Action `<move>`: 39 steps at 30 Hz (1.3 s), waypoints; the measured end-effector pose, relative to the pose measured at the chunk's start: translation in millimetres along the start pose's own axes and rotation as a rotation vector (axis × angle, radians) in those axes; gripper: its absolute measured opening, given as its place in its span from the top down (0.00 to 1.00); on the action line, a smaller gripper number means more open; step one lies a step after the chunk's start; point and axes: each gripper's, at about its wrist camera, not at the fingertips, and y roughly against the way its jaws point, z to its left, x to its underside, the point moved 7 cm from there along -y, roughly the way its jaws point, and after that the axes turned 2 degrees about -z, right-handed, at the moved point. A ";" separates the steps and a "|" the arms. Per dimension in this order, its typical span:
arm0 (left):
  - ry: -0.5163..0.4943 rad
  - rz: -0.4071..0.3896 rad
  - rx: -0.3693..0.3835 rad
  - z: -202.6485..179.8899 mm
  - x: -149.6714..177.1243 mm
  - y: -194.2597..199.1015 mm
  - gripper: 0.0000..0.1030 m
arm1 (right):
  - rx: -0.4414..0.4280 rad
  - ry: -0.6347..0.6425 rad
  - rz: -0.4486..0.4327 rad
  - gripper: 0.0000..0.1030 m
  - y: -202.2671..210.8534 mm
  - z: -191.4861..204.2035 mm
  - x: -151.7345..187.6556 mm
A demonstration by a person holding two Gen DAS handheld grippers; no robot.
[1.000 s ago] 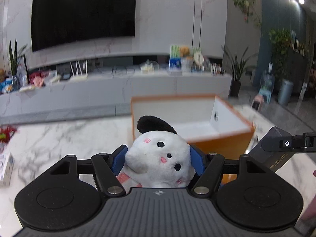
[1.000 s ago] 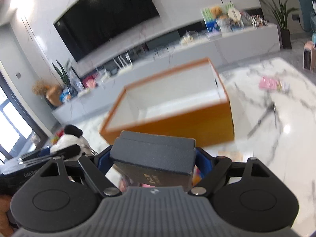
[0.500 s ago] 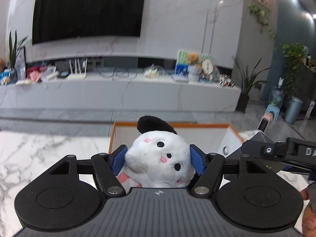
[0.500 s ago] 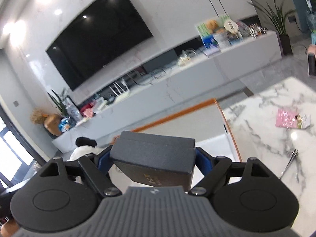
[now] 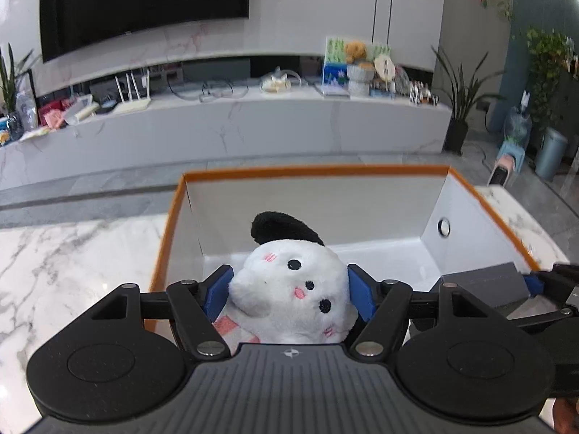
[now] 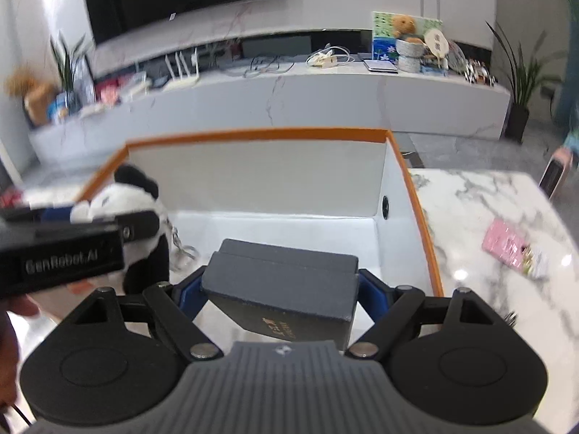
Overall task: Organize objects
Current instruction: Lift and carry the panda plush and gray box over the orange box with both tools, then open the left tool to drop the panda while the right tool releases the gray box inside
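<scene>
My left gripper [image 5: 289,285] is shut on a white plush toy [image 5: 289,289] with a black ear and pink cheeks, held over the near left part of an orange box [image 5: 315,171] with a white inside. My right gripper [image 6: 282,285] is shut on a dark grey box [image 6: 286,282] with gold lettering, held over the same orange box [image 6: 253,133] near its right side. In the right wrist view the plush toy [image 6: 119,195] and the left gripper's black body show at the left. In the left wrist view the dark grey box [image 5: 485,282] shows at the right edge.
The orange box stands on a white marble table [image 6: 488,224]. A pink packet [image 6: 510,246] lies on the table to the right of the box. Behind are a long white media console [image 5: 231,126], a wall screen and potted plants.
Both grippers have moved forward and down with their loads, from in front of the orange box to over its open top. The right gripper has rolled level.
</scene>
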 end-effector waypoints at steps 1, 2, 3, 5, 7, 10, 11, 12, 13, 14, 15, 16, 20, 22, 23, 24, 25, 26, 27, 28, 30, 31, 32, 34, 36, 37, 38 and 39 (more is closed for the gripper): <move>-0.004 0.017 0.001 0.1 2.3 -1.7 0.23 | 0.009 0.011 0.010 0.18 -0.8 0.0 0.8; -0.007 0.031 0.003 -1.0 3.8 -3.5 0.23 | 0.012 0.021 0.017 0.18 -1.5 0.5 1.2; -0.009 0.046 0.007 -0.8 5.8 -5.2 0.23 | 0.012 0.037 0.027 0.18 -2.0 2.1 1.7; -0.008 0.076 0.007 0.8 9.4 -9.4 0.23 | 0.000 0.062 0.051 0.18 -4.0 7.6 4.6; 0.004 0.095 -0.001 2.6 12.1 -11.8 0.22 | -0.037 0.025 0.078 0.18 -6.8 11.0 7.1; 0.018 0.104 0.007 3.1 13.3 -11.3 0.23 | -0.046 -0.021 0.116 0.18 -12.3 11.5 11.8; 0.024 0.109 0.008 3.0 12.9 -13.0 0.23 | -0.048 -0.042 0.134 0.18 -14.2 10.2 13.8; 0.028 0.112 0.009 3.5 13.3 -13.0 0.23 | -0.051 -0.061 0.147 0.18 -15.9 9.2 15.8; 0.028 0.113 0.009 4.1 13.3 -13.2 0.27 | -0.046 -0.080 0.160 0.18 -17.1 7.9 17.8; 0.025 0.120 0.006 4.5 13.8 -13.8 0.35 | -0.041 -0.087 0.166 0.18 -16.5 7.8 19.4; 0.027 0.125 0.007 4.5 14.2 -14.1 0.45 | -0.029 -0.086 0.168 0.18 -18.2 7.9 19.3; 0.031 0.129 0.011 4.6 13.7 -14.6 0.47 | -0.017 -0.086 0.174 0.18 -18.3 7.7 19.9; 0.044 0.122 -0.005 9.3 12.2 -14.2 0.48 | 0.008 -0.084 0.184 0.18 -18.2 7.9 21.2; 0.042 0.115 -0.019 11.0 11.4 -13.2 0.48 | 0.014 -0.085 0.186 0.18 -17.4 7.9 22.0; 0.045 0.113 -0.023 11.7 10.4 -13.2 0.48 | 0.016 -0.084 0.187 0.17 -17.3 7.9 21.7; 0.046 0.113 -0.023 12.4 10.3 -13.3 0.48 | 0.018 -0.084 0.186 0.17 -16.4 7.2 22.0; 0.047 0.113 -0.023 12.5 9.8 -13.9 0.48 | 0.020 -0.084 0.186 0.17 -17.0 7.7 21.6; 0.046 0.113 -0.023 12.5 9.8 -14.6 0.48 | 0.019 -0.084 0.185 0.17 -17.4 8.2 21.3; 0.045 0.115 -0.025 12.7 9.9 -15.2 0.48 | 0.020 -0.083 0.184 0.16 -17.8 8.6 20.7; 0.041 0.115 -0.028 12.5 9.9 -15.9 0.48 | 0.023 -0.081 0.183 0.16 -17.9 9.0 20.2; 0.032 0.117 -0.036 11.5 10.1 -16.9 0.46 | 0.031 -0.077 0.182 0.13 -17.6 8.8 19.8; 0.027 0.117 -0.042 10.8 9.7 -17.2 0.45 | 0.037 -0.076 0.183 0.12 -18.2 8.7 19.4; 0.022 0.112 -0.047 10.9 9.4 -16.6 0.42 | 0.042 -0.074 0.181 0.11 -18.1 8.2 19.3; 0.013 0.102 -0.055 9.5 8.5 -15.2 0.39 | 0.046 -0.069 0.179 0.10 -17.8 7.8 18.8; 0.006 0.094 -0.064 9.0 7.7 -13.9 0.34 | 0.056 -0.058 0.172 0.10 -17.1 8.3 17.7; 0.002 0.090 -0.067 8.3 7.3 -13.7 0.33 | 0.057 -0.056 0.169 0.10 -16.5 8.1 17.7; -0.001 0.089 -0.067 7.7 7.2 -13.6 0.33 | 0.056 -0.055 0.167 0.09 -16.3 8.3 17.5; -0.003 0.089 -0.066 7.3 7.4 -13.3 0.33 | 0.056 -0.054 0.165 0.09 -15.8 8.4 17.2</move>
